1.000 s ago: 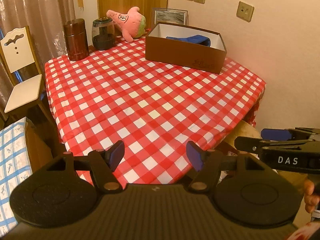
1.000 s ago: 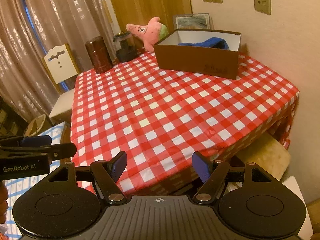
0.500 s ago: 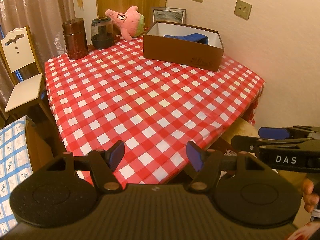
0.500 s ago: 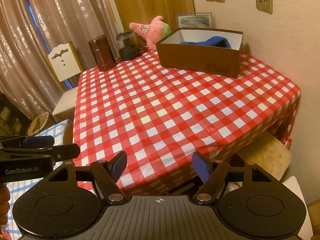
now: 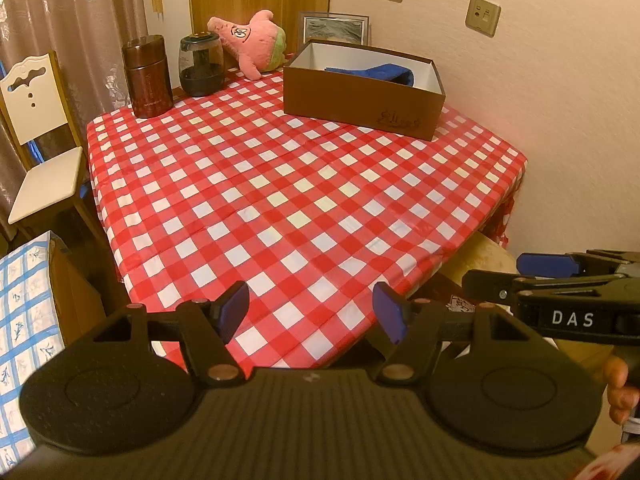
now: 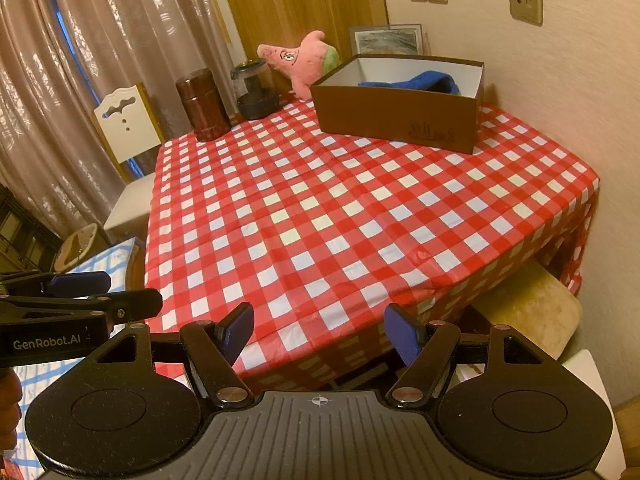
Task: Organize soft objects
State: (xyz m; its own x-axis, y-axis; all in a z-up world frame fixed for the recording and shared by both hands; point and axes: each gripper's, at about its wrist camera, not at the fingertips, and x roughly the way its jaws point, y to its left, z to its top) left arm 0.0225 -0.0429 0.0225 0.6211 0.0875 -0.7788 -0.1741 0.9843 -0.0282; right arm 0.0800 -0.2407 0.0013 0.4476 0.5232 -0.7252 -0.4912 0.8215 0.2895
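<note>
One table (image 5: 304,200) under a checked cloth carries one brown box (image 5: 360,100), one blue cloth (image 5: 384,72) inside it, one pink plush (image 5: 256,46), two jars: one brown (image 5: 147,76), one glass (image 5: 201,65). Two tools: left (image 5: 310,314), right (image 6: 318,330).

My left gripper (image 5: 310,312) and right gripper (image 6: 318,330) are matte black with blue pads (image 6: 402,338), copper screws and ribbed housing; white "DAS" and "GenRobot.AI" lettering marks their sides.

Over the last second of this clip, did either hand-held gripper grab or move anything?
No. Both grippers only drifted slightly back from the table, left hand-held gripper and right hand-held gripper open and empty throughout. The pink plush, brown box and blue cloth inside it stayed put.
</note>
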